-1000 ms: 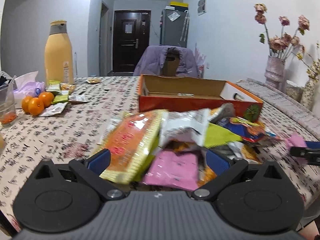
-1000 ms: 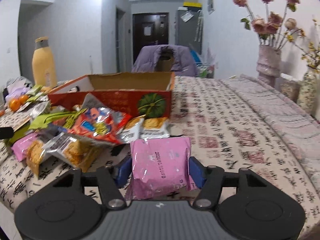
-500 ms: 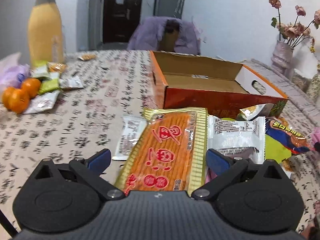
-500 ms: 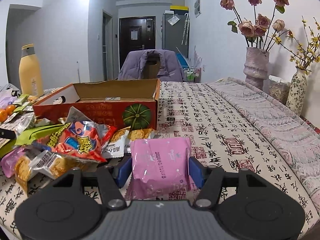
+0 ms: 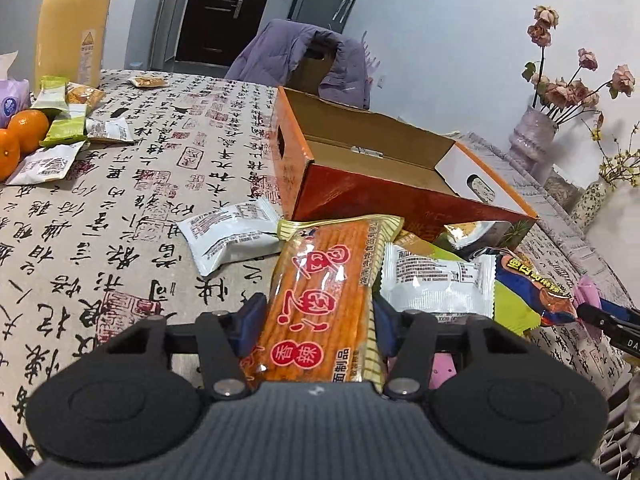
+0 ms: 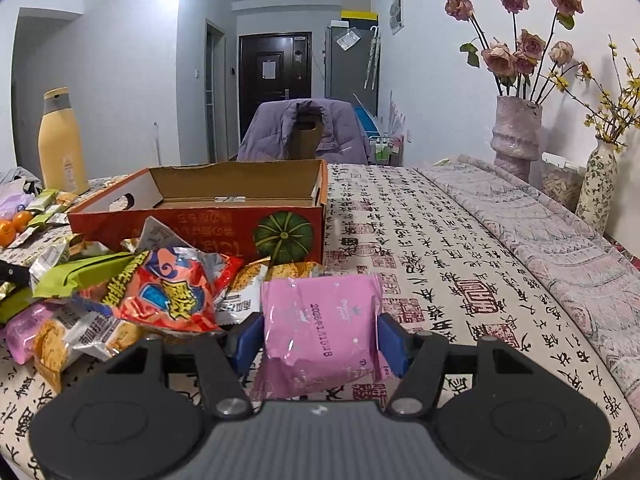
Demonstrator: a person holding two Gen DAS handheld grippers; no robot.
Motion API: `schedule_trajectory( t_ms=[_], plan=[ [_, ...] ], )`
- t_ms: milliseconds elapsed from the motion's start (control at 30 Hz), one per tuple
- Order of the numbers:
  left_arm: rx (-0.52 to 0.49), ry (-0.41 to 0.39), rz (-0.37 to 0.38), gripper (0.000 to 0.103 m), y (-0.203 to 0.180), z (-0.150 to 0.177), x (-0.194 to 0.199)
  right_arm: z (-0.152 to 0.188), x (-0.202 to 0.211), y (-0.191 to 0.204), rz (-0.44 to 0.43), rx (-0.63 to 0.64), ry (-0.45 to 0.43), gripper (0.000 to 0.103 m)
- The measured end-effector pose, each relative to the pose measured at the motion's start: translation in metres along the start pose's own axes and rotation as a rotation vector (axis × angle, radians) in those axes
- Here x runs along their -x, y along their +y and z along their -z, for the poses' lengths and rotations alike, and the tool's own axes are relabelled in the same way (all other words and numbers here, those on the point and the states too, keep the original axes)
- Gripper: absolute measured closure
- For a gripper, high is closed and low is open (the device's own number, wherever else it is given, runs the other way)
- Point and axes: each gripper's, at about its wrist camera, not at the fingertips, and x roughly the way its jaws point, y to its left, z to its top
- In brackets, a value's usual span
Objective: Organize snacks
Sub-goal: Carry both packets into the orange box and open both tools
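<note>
The left gripper (image 5: pixel 318 314) is closing on an orange noodle-snack pack (image 5: pixel 320 300) marked 香辣 and 面制品, just in front of the open orange box (image 5: pixel 360 196). The right gripper (image 6: pixel 320 338) pinches a pink packet (image 6: pixel 320 328) – its date stamp is not clearly readable – near the box's pumpkin picture. The tablecloth (image 6: pixel 420 240) bears black calligraphy; a dark door stands behind.

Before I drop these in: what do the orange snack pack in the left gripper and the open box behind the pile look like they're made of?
Orange snack pack: glossy plastic film, likely; it shows glare, crinkles and a crimped gold edge. The left gripper is closing on it.
Open box: cardboard, with a plain brown matte inside and a printed orange-red outside with a slight sheen.
</note>
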Motion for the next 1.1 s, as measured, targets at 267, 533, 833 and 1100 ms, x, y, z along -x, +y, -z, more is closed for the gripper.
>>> schedule_trajectory(
  t_ms=[267, 533, 833, 1100],
  plan=[
    [0.000, -0.061, -0.029, 0.069, -0.007, 0.002, 0.021, -0.004, 0.007, 0.000, -0.006, 0.003, -0.024, 0.042],
    [-0.055, -0.172, -0.065, 0.069, -0.031, -0.007, 0.050, -0.015, 0.012, 0.003, -0.012, 0.018, -0.058, 0.042],
    [-0.090, -0.256, -0.063, 0.069, -0.066, -0.033, 0.055, -0.043, 0.002, 0.017, -0.027, 0.047, -0.100, 0.042],
    [-0.120, -0.296, -0.070, 0.069, -0.098, -0.066, 0.038, -0.078, -0.022, 0.035, -0.054, 0.090, -0.126, 0.042]
  ],
)
